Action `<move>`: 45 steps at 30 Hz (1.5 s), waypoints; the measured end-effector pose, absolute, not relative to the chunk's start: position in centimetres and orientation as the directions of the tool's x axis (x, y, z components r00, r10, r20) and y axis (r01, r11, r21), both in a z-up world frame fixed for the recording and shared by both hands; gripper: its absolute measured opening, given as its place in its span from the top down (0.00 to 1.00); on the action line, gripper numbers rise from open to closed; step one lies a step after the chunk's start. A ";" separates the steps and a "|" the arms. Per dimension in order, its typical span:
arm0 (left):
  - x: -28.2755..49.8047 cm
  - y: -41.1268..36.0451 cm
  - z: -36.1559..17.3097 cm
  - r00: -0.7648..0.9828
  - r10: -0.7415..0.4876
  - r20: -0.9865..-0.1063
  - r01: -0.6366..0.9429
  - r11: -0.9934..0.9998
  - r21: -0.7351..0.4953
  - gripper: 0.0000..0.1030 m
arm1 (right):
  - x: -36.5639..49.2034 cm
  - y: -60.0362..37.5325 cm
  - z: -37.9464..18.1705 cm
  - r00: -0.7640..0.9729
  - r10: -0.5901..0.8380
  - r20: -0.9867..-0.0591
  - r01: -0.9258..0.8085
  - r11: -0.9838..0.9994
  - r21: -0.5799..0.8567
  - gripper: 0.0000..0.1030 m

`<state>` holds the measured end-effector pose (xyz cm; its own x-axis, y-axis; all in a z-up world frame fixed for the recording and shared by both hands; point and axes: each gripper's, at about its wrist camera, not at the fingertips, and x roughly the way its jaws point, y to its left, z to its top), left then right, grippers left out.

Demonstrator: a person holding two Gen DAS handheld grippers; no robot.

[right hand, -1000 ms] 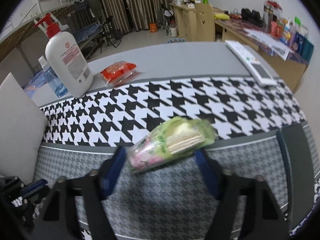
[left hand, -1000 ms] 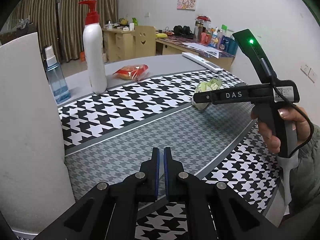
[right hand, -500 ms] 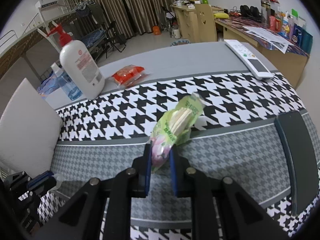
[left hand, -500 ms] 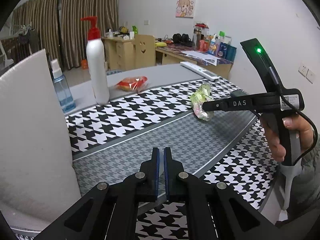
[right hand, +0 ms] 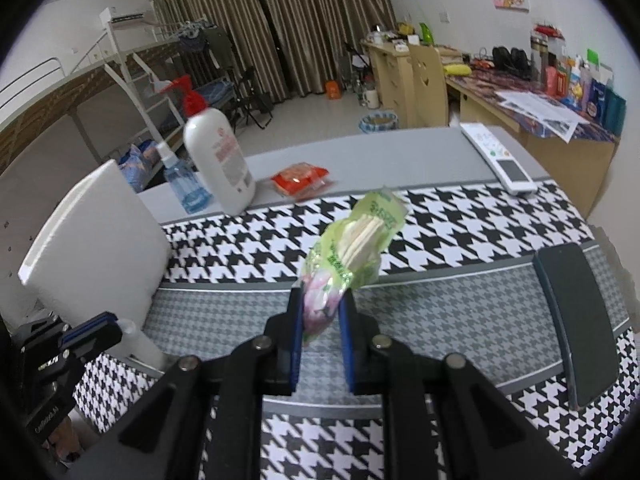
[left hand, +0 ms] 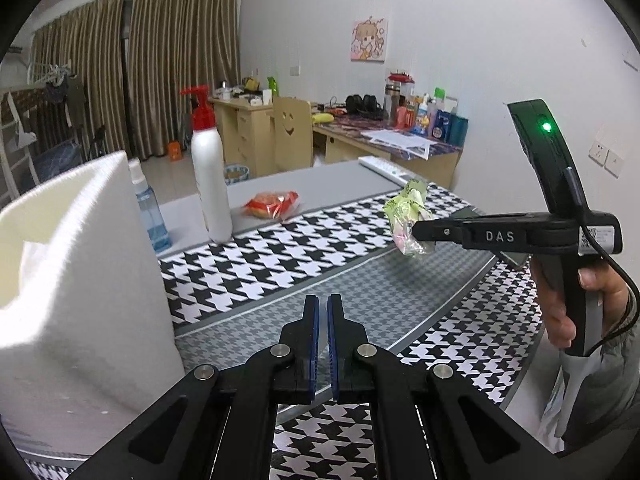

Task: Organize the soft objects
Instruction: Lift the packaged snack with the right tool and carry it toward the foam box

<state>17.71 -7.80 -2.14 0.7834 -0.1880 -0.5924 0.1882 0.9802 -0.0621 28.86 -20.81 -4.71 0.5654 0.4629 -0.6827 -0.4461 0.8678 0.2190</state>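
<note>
The right gripper (right hand: pixel 320 312) clamps a green tissue packet (right hand: pixel 352 240), raised off the houndstooth tablecloth (right hand: pixel 460 220). The left gripper (left hand: pixel 323 320), clenched on nothing, hovers near a white foam block (left hand: pixel 80 280) at nine o'clock. Toward eleven o'clock stand a pump bottle (right hand: pixel 218 156) and, beside it, a red snack packet (right hand: pixel 300 176).

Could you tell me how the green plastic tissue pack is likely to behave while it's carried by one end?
The green plastic tissue pack probably flexes: its wrapper crumples where the right gripper pinches it. It seems light, standing up above the jaws without drooping. The glossy film may slip.
</note>
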 end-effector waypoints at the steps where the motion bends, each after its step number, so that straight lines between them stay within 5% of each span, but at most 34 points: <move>1: 17.5 -7.7 -1.8 0.788 -0.187 -0.587 0.188 0.980 -0.060 0.96 | 28.7 -20.8 -4.5 0.568 0.467 -0.677 -0.450 0.866 0.219 0.80; 45: 15.0 -5.5 4.0 0.875 -0.143 -0.462 0.143 0.989 -0.036 0.96 | 21.8 -16.0 0.7 0.648 0.552 -0.525 -0.587 0.801 0.119 0.80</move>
